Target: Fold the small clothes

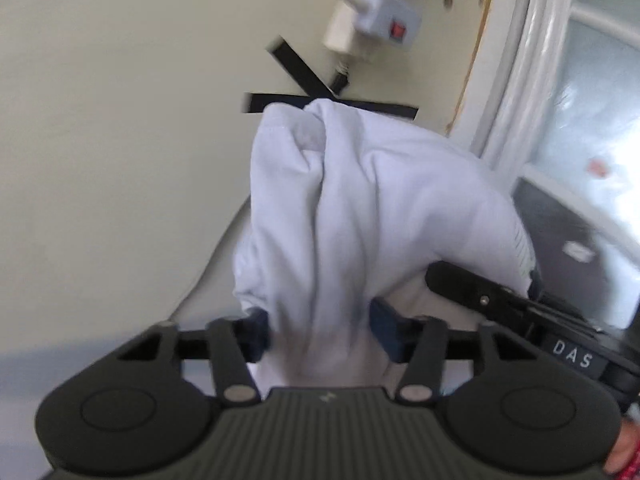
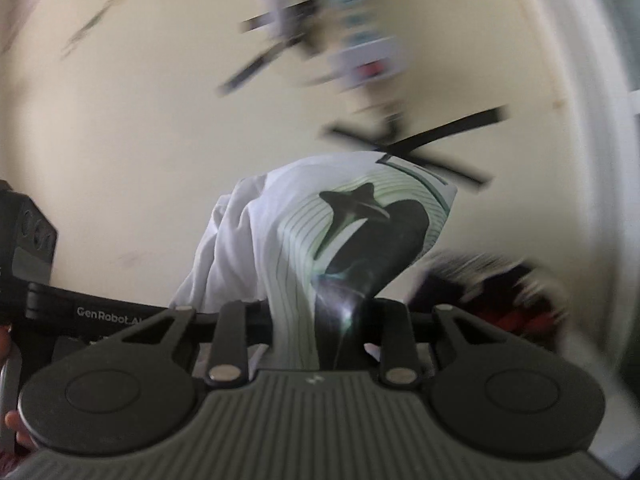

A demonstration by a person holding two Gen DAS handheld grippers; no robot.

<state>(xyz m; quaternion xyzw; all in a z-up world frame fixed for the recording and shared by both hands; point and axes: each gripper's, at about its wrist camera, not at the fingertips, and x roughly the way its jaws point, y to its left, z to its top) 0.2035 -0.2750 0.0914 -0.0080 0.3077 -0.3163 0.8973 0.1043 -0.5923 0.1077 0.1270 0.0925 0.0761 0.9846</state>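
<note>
A small white garment (image 1: 340, 216) hangs bunched from my left gripper (image 1: 320, 332), whose blue pads (image 1: 384, 330) are shut on the cloth. The same white garment (image 2: 280, 248) shows a black and green striped print (image 2: 372, 236) in the right wrist view. My right gripper (image 2: 320, 320) is shut on its printed part. Both grippers hold it up above the cream table (image 1: 100, 140). The right gripper's black body (image 1: 500, 304) shows just to the right in the left wrist view, close to the cloth.
A black tape cross (image 1: 304, 92) marks the table behind the garment; it also shows in the right wrist view (image 2: 420, 148). A white power strip with a red switch (image 1: 384, 20) lies beyond it. A white window frame (image 1: 520, 80) stands at the right. The left gripper's body (image 2: 28, 240) is at the left.
</note>
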